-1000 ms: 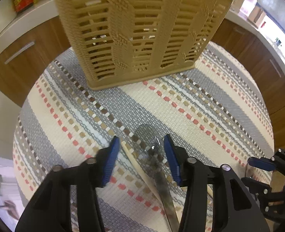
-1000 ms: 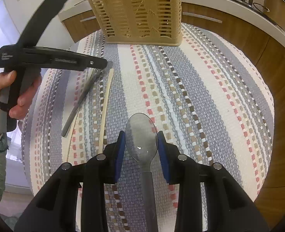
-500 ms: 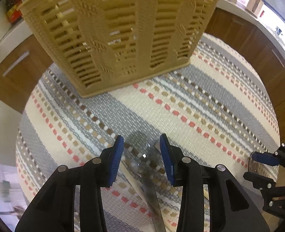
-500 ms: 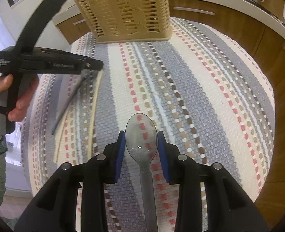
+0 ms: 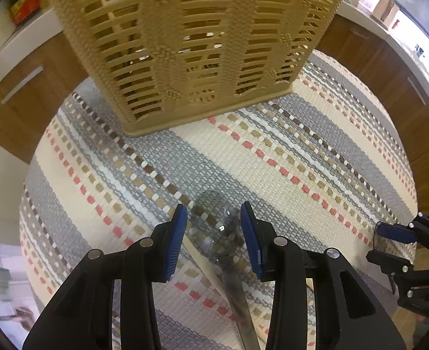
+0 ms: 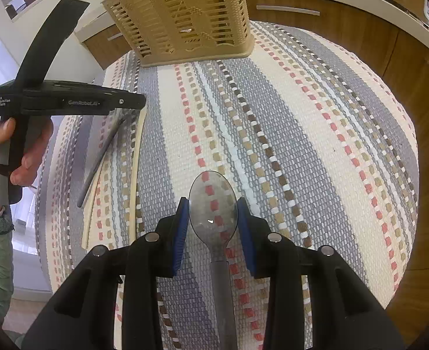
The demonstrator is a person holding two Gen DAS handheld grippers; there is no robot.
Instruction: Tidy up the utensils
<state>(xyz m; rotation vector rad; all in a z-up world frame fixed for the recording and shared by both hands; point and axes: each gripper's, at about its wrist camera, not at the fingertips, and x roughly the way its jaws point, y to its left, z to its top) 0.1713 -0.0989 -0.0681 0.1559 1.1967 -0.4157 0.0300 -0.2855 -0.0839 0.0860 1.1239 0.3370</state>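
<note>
Right gripper (image 6: 213,221): fingers narrow, clamped on the bowl edges of a clear spoon (image 6: 213,204), handle running back at 6 o'clock. The spoon is held over the striped cloth (image 6: 316,134), not yet at the basket (image 6: 185,20), which sits at 12 o'clock on the bench.

Left gripper (image 5: 213,233): fingers part open around the bowl of a second spoon (image 5: 217,227). There are gaps on both sides in the left wrist view, so I can't confirm the pads are pressing. That spoon's handle runs toward 6 o'clock, with a pale wooden stick (image 5: 202,265) just beside it on the cloth. I can't tell whether the spoon is lifted or still lying flat.

Progress, my read: part way.
- Done: the basket already holds some utensils; a spoon bowl and a stick tip poke over its rim at 11 o'clock in the right view.
- Left: drop both spoons into the basket, then pick up the stick still on the cloth.

The basket is close at 12 o'clock for the left gripper, farther off for the right.
</note>
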